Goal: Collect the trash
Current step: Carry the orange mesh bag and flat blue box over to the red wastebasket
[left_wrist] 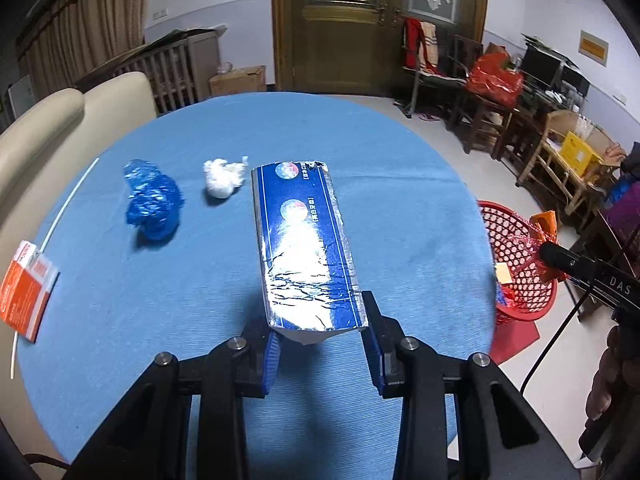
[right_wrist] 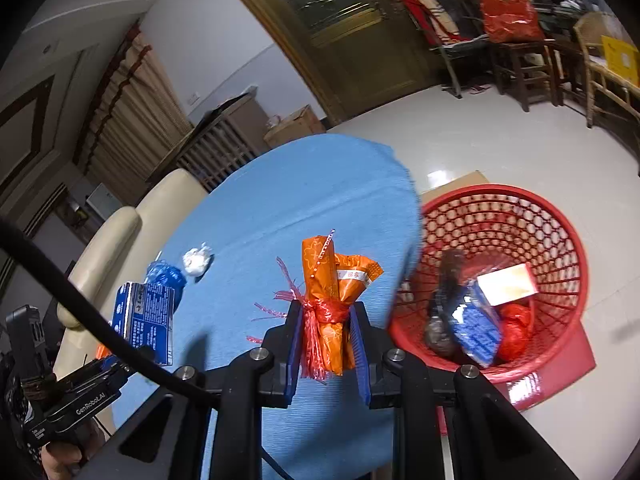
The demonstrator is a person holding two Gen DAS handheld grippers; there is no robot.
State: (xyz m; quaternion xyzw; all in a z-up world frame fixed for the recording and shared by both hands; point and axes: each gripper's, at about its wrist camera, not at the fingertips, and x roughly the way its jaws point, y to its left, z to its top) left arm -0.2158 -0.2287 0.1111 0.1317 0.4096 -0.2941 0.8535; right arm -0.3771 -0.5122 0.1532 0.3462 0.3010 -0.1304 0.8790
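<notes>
My left gripper [left_wrist: 322, 344] is shut on a long blue and silver box [left_wrist: 304, 248], held above the round blue table [left_wrist: 400, 200]. The same box [right_wrist: 146, 324] shows at the left of the right wrist view. My right gripper [right_wrist: 326, 344] is shut on an orange wrapper bundle tied with red netting [right_wrist: 334, 304], near the table's right edge. In the left wrist view the right gripper [left_wrist: 548, 254] appears over the red basket [left_wrist: 516, 240] with that bundle. On the table lie a crumpled blue plastic bag [left_wrist: 154, 204], a white tissue wad [left_wrist: 224, 178] and an orange and white carton [left_wrist: 26, 290].
The red mesh basket [right_wrist: 552, 220] stands on the floor right of the table and holds a blue packet, a red bag and a small box. A beige sofa [left_wrist: 48, 128] borders the table's left side. Wooden chairs [left_wrist: 480, 92] and boxes line the far right wall.
</notes>
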